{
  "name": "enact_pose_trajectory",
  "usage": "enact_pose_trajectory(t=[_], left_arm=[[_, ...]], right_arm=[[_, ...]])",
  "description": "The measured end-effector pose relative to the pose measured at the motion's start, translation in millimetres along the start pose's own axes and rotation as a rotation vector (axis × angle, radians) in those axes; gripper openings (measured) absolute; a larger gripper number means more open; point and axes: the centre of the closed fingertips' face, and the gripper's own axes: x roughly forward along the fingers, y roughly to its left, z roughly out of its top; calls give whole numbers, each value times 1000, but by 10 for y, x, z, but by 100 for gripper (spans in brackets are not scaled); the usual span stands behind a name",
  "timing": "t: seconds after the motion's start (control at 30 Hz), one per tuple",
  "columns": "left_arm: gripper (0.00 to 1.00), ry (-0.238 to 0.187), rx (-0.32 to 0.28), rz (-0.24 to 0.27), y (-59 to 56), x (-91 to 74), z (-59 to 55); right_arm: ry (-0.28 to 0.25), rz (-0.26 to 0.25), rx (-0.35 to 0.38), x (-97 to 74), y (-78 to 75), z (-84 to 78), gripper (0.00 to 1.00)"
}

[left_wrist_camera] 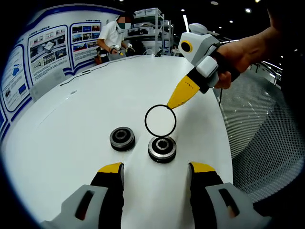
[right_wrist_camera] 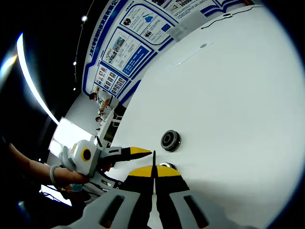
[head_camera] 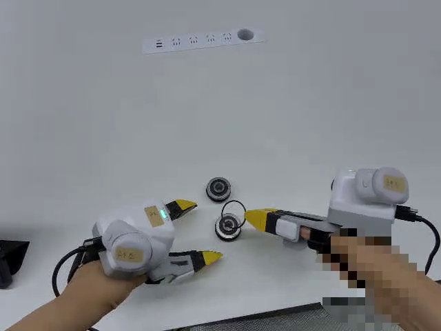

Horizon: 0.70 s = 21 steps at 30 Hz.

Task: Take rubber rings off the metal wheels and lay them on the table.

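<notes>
Two metal wheels sit on the white table [head_camera: 310, 124]: a far wheel [head_camera: 218, 188] [left_wrist_camera: 122, 138] [right_wrist_camera: 170, 140] and a near wheel [head_camera: 228, 227] [left_wrist_camera: 162, 149]. My right gripper [head_camera: 253, 218] [left_wrist_camera: 170, 106] [right_wrist_camera: 154, 169] is shut on a thin black rubber ring [head_camera: 234, 201] [left_wrist_camera: 145, 120] [right_wrist_camera: 154, 160], holding it just above the near wheel. In the right gripper view the ring is edge-on between the jaws, which partly hide the near wheel [right_wrist_camera: 166, 166]. My left gripper [head_camera: 198, 231] [left_wrist_camera: 157, 168] [right_wrist_camera: 136, 151] stands open just short of the near wheel, holding nothing.
A white power strip [head_camera: 203, 40] lies at the far side of the table. A black object [head_camera: 10, 258] sits at the left edge. The table's near edge and a metal grate floor [left_wrist_camera: 257, 124] lie close to my right hand. A person [left_wrist_camera: 112, 36] stands far off.
</notes>
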Motion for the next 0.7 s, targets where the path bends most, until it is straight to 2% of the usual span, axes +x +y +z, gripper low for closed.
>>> enact_pose_trajectory(t=[0.13,0.23,0.4,0.6,0.7], left_arm=[[55,-4,-7,6,6,-9,3],[55,-9,-11,8,3,-13,19],[54,-6,-12,7,-4,-11,10],[54,-2,-17,7,-7,-22,-5],[53,-2,-18,7,-6,-28,-10]], right_arm=[[-26,-34,20,-98,-142,51,2],[-52,-70,43,-174,-308,100,2],[-64,-115,74,-238,-531,111,2],[-55,-155,76,-246,-665,86,2],[-46,-179,51,-235,-701,68,2]])
